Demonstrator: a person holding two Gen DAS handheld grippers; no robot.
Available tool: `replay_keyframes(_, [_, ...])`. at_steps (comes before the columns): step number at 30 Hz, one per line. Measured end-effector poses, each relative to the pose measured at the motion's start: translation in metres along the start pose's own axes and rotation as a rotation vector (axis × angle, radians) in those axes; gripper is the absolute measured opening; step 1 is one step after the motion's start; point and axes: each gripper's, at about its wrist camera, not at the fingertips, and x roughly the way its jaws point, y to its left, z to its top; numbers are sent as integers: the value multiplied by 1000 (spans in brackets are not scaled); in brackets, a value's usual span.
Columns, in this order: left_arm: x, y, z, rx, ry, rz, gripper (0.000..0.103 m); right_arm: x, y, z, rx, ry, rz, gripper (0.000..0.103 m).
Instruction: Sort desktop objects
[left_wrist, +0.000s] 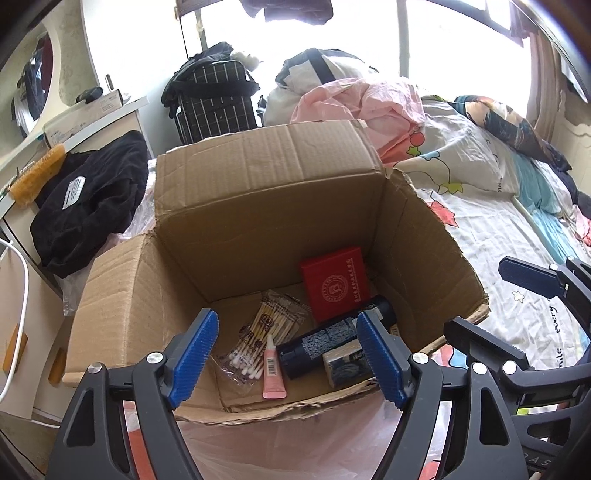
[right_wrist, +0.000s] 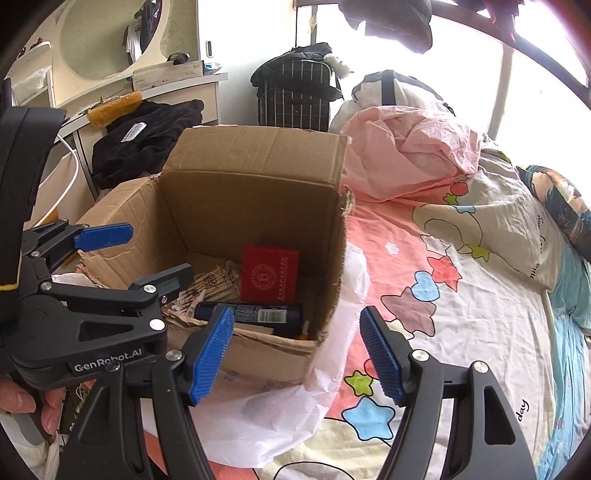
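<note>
Matte black frames on left tool (left_wrist: 286, 356) and right tool (right_wrist: 297, 354). Ribbed blue pads (left_wrist: 194, 356) inside each finger. Silver round screws (left_wrist: 419, 357) at the pivots. White "GenRobot.AI" lettering (right_wrist: 108, 362) along one body, triangular cut-outs below.

The left gripper (right_wrist: 155, 258) carried "GenRobot.AI" in white on its black body. The bedsheet (right_wrist: 461, 295) showed "day" in one view and "smile" and "every" in the other. Chinese characters on the red box (left_wrist: 334, 282) were too small to read.
</note>
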Motion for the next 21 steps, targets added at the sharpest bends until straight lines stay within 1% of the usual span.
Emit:
replay_keyframes(6, [0,-21,0,21,-5,-27,80,-6,-18,-10,30,4,-5,68])
replay_keyframes(12, [-3,-53,1,39,-44,-47,80,-14,-45,-30,68,14,-35,68])
replay_keyframes(18, [-8,-79,7,29,-54,-115,80,-26,-74,-47,107,17,-71,68])
replay_keyframes(21, [-9,-97,8,57,-51,-120,80,-34,-88,-54,128,11,-84,68])
